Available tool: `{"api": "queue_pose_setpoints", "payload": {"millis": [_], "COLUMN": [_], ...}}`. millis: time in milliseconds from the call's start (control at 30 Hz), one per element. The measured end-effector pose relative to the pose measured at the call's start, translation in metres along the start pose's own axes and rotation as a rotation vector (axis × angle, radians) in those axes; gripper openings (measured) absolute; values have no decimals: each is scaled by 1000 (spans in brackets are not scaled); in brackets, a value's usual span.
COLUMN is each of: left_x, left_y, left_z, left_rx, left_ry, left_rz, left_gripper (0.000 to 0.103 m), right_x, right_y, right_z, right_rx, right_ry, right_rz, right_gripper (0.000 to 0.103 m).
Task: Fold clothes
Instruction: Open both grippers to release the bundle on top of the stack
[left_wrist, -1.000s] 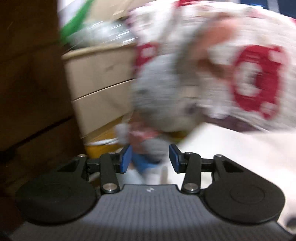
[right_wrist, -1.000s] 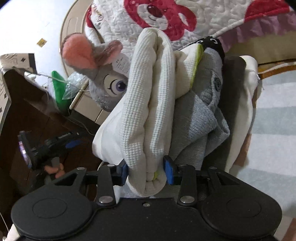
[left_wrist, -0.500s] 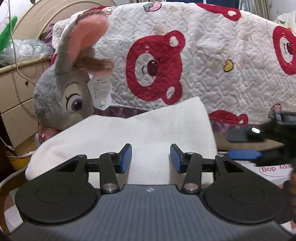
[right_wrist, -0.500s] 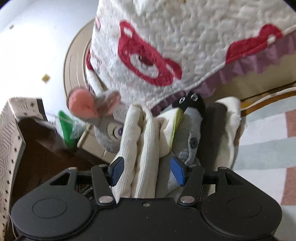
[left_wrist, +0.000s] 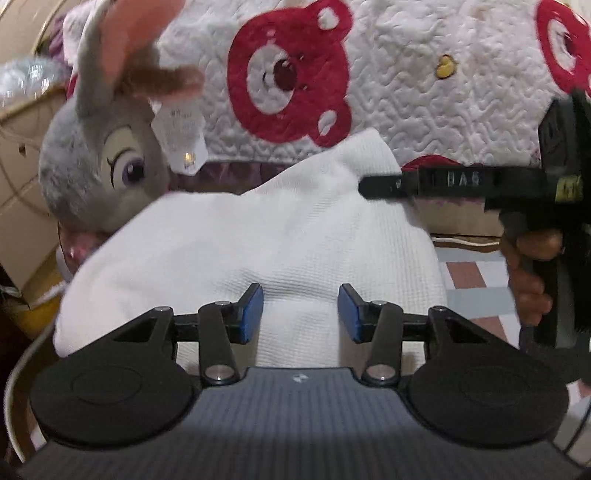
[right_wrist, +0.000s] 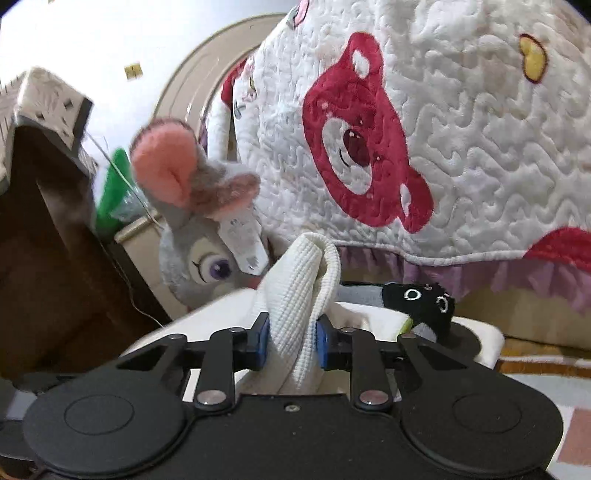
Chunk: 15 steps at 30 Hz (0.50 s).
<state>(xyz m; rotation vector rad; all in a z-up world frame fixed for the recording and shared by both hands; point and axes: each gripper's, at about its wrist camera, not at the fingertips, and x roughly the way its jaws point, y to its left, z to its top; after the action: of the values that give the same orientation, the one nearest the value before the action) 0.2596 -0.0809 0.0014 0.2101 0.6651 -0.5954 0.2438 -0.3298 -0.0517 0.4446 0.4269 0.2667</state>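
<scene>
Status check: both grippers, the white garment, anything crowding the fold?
Right gripper just closed, pinching white waffle-knit garment. Left gripper open over it, pads clear. Plush rabbit and quilt close behind.

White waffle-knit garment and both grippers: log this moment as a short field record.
garment: white waffle-knit garment, bunched into a folded bundle
right gripper: jaws have just been closing; pads now pinch a fold of the garment
left gripper: open, pads clear of the cloth lying between them
backdrop: grey plush rabbit; bear-print quilt
</scene>
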Motion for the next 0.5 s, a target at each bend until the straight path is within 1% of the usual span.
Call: {"api": "queue_pose_setpoints", "payload": {"millis": [33, 67, 167, 233, 367, 433, 467, 500], "left_x": [3, 6, 9, 11, 12, 13, 13, 13], "left_y": [1, 2, -1, -5, -8, -9, -8, -8], "left_z": [-1, -1, -5, -4, 2, 3, 2, 2], "left_rx": [-6, -10, -22, -26, -36, -42, -47, -50], "left_ry": [-4, -12, -8, 2, 31, 42, 45, 45], "left_rz": [-4, -8, -6, 0, 18, 24, 25, 23], "left_gripper": [45, 45, 45, 45, 45, 45, 44, 44], "right_x": [5, 8, 14, 12, 9, -8, -16, -23], "right_y": [-5, -16, -54, -57, -58, -36, -13, 12], "right_z": [-1, -4, -16, -20, -24, -15, -10, -5], "right_rx": [11, 71, 311, 351, 394, 289, 136, -43], "right_ry": [14, 21, 40, 47, 60, 32, 2, -32], "right_rz": [-13, -9, 23, 23, 14, -53, -120, -195], "right_gripper": [27, 28, 30, 30, 37, 40, 40, 41]}}
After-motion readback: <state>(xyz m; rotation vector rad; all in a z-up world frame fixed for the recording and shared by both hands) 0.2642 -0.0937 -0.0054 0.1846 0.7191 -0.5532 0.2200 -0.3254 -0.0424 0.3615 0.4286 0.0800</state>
